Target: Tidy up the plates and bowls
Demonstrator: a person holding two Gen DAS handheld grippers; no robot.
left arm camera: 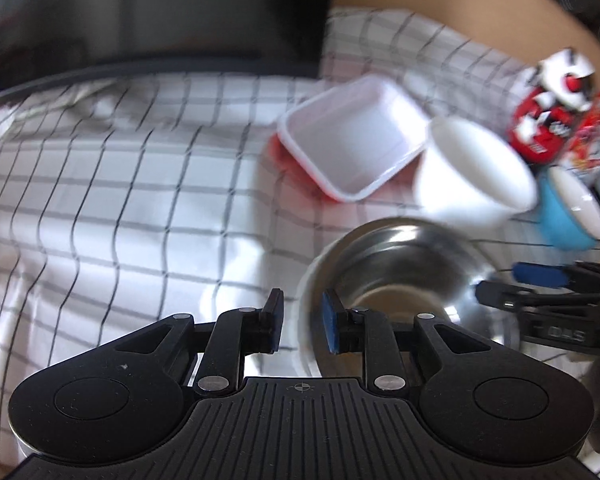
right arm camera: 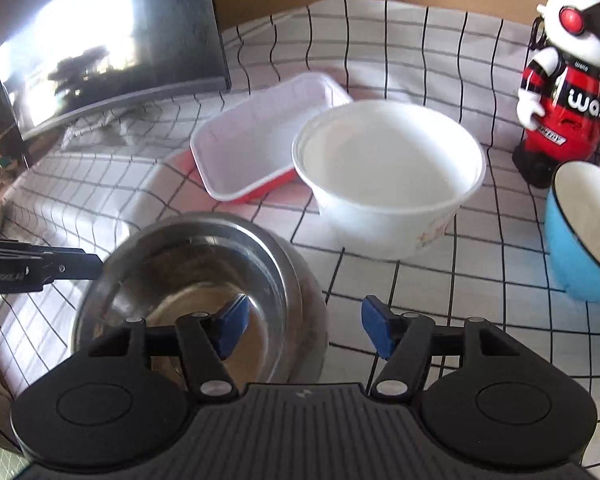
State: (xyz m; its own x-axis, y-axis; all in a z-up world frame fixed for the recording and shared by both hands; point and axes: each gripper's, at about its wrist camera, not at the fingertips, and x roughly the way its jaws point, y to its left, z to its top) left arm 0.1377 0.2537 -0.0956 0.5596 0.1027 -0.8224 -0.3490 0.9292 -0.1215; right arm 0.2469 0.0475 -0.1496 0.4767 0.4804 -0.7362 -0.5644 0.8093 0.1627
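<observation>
A steel bowl (left arm camera: 404,276) (right arm camera: 196,284) sits on the checked cloth. My left gripper (left arm camera: 302,326) straddles its left rim, fingers a little apart around the wall. My right gripper (right arm camera: 302,328) is open astride the bowl's right rim, one finger inside, one outside. Behind stand a white round bowl (right arm camera: 388,176) (left arm camera: 472,172), a red rectangular dish with white inside (right arm camera: 260,140) (left arm camera: 352,136), and a blue bowl (right arm camera: 584,236) (left arm camera: 568,212) at the right. The right gripper's fingers (left arm camera: 540,276) show in the left wrist view, the left gripper's fingers (right arm camera: 40,268) in the right wrist view.
A dark monitor (right arm camera: 100,36) stands at the back left on the cloth (right arm camera: 480,288). A red-and-white robot toy (right arm camera: 568,76) (left arm camera: 556,92) stands at the back right, with red packets (left arm camera: 592,136) beside it. A tan wall is behind.
</observation>
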